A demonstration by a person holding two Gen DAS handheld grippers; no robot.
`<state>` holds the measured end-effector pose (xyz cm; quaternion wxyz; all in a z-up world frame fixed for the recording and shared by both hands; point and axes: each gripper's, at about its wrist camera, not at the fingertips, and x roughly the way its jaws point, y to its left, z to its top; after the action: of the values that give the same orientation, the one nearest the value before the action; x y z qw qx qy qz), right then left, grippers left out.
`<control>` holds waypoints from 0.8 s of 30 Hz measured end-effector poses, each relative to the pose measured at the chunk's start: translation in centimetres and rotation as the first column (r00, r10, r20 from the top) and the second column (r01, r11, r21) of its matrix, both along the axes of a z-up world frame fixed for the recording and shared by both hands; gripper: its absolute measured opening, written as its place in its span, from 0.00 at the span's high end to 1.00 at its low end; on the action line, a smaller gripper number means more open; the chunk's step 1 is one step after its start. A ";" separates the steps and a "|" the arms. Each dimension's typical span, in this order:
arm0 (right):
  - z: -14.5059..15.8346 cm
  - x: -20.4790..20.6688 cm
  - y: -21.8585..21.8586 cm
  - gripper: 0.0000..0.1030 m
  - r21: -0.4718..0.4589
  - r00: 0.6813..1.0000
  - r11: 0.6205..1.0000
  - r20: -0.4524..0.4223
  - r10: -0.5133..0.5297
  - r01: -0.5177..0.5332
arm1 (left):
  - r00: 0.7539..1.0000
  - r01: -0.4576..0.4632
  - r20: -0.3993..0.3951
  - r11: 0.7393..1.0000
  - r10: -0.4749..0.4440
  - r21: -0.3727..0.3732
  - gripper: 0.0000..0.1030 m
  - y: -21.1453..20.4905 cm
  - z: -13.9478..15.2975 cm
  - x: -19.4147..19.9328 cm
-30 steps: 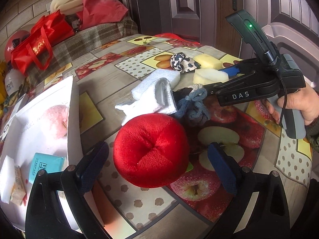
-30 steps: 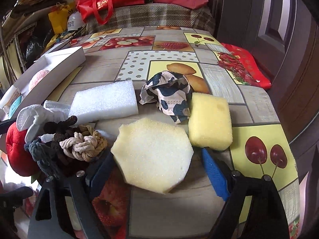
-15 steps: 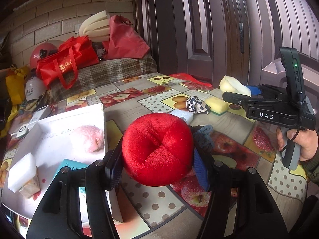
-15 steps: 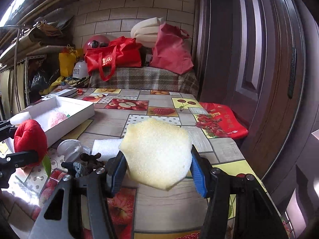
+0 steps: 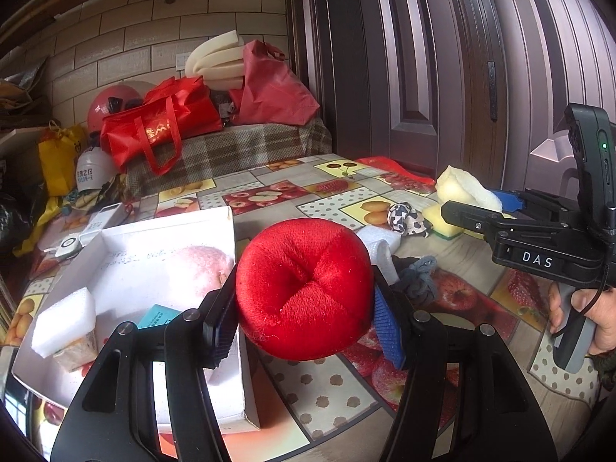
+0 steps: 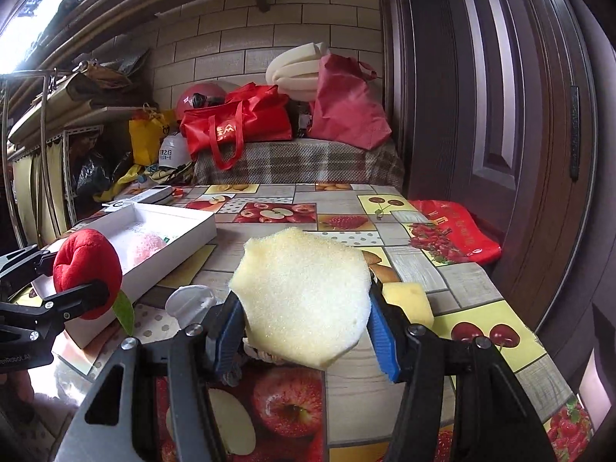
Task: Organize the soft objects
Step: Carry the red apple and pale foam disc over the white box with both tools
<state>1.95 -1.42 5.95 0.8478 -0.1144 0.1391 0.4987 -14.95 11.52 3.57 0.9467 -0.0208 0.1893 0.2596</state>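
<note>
My left gripper is shut on a red plush apple, held above the table beside the white box. In the right wrist view the same plush apple hangs at the far left with a green leaf under it. My right gripper is shut on a pale yellow foam piece, lifted off the table. The left wrist view shows that foam piece at the right, in the other gripper, with a hand on its handle.
The white box holds a pink item, a white foam block and a teal packet. On the fruit-print tablecloth lie a yellow sponge, a spotted cloth, white fabric and grey rope. Red bags sit behind.
Both grippers closed on their objects and lifted them off the table: the left on the red plush apple, the right on the yellow foam piece. Both views tilted up toward the wall.
</note>
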 end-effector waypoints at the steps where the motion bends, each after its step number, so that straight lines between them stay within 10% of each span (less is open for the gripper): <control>1: 0.0 -0.2 0.1 0.43 0.001 1.000 1.000 -0.001 0.007 -0.007 | 1.000 -0.009 0.002 1.000 0.009 0.003 0.41 0.0 0.0 -0.1; 24: -0.5 -4.8 3.3 0.43 -0.020 0.991 0.991 -0.005 0.133 -0.133 | 0.998 -0.059 0.027 0.998 0.059 -0.015 0.40 0.7 -0.1 -0.8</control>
<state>-2.89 1.84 5.45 0.8112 -0.1310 0.1379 0.5530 -15.70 12.26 3.49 0.9410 -0.0366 0.1775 0.2859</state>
